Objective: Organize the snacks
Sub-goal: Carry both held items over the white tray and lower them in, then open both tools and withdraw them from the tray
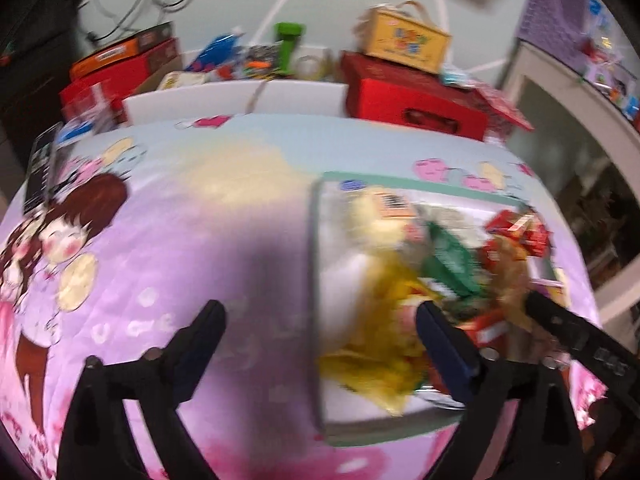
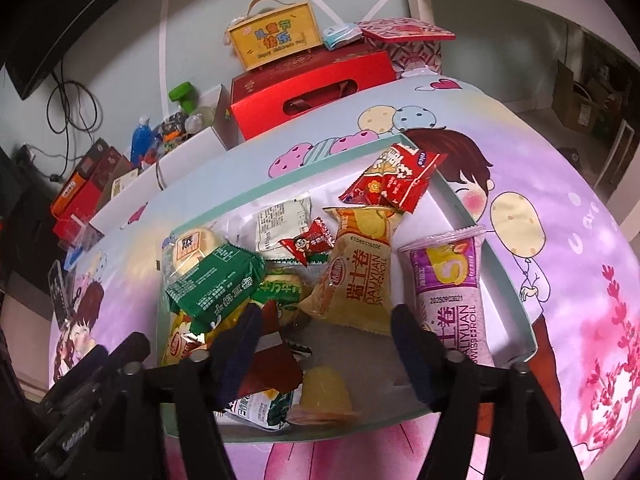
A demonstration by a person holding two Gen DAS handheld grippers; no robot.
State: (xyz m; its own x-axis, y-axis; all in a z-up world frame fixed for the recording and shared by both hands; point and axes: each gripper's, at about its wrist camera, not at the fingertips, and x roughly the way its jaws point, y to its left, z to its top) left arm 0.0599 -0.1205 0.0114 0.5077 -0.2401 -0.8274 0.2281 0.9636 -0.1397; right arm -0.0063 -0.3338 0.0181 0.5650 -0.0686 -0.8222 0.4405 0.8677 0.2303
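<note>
Many wrapped snacks (image 2: 352, 276) fill the shallow mint-rimmed white cardboard tray (image 2: 516, 280); my right gripper (image 2: 324, 332) gapes empty over them, my left gripper (image 1: 320, 328) wide, empty, straddling its left rim.

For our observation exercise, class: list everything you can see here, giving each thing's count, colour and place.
Tray: one, pale green rim, on the cartoon cloth.
Snack packets: about a dozen, mixed colours, piled in the tray.
Purple roll packet: one, tray's right side.
Yellow roll packet: one, tray's middle.
Green packet: one, tray's left.
Red packet: one, tray's far edge.
Jelly cup: one, yellow, tray's near edge.
Red box: one, behind the cloth.
Yellow box: one, atop the red box.
Left gripper: black, jaws open, at the tray's left edge.
Right gripper: black, jaws open, over the tray.
</note>
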